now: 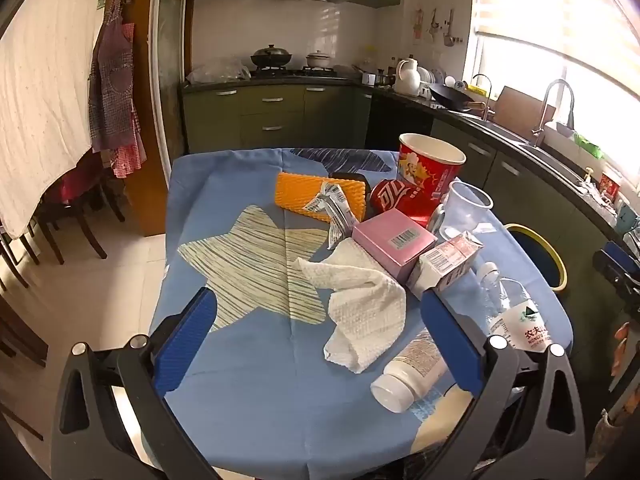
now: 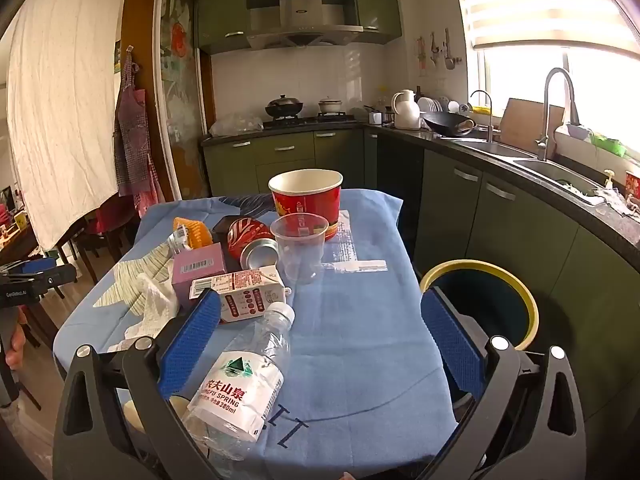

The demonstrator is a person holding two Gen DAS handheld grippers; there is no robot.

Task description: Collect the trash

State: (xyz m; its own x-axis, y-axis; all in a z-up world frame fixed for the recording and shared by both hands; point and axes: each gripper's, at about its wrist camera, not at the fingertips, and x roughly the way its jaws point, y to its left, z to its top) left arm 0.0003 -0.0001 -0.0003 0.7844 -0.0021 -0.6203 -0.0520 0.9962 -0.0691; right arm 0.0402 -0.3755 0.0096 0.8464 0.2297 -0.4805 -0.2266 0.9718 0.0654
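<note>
Water bottle lies flat, cap pointing away.

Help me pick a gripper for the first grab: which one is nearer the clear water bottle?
Right. The water bottle lies between the open right gripper's fingers. The left gripper hangs over the white cloth, with the bottle beyond its right finger.

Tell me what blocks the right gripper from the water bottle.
Nothing visible. The water bottle lies on the blue cloth just ahead of the open right gripper, beside its left finger.
</note>
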